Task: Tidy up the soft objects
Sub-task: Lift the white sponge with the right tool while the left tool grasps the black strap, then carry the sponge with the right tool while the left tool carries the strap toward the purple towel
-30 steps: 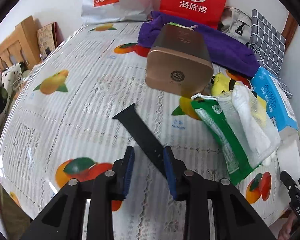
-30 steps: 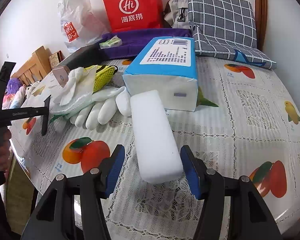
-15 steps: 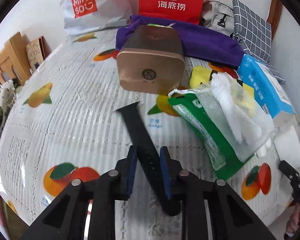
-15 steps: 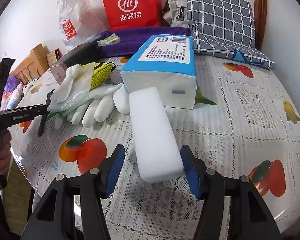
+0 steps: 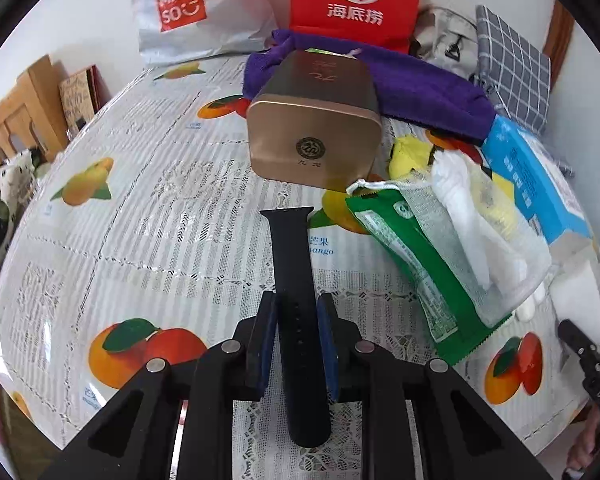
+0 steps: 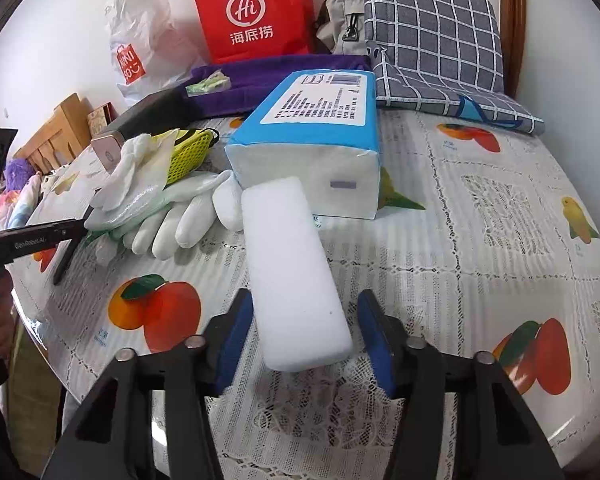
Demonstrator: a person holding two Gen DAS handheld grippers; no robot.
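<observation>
The left gripper pinches the black strap, just in front of the gold tin. The right gripper has just been closing around the white sponge, right of the tin; one pad seems not to touch. Next, probably squeeze and lift. The strap's near end is hidden.

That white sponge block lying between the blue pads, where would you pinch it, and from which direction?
Grip the white sponge block across its two long sides near the close end, coming down from above and in line with its length, as the right tool already straddles it. The block is long, narrow and lies flat, so its short width fits between the pads. The jaws have just been closing, with a gap still visible on the right.
</observation>
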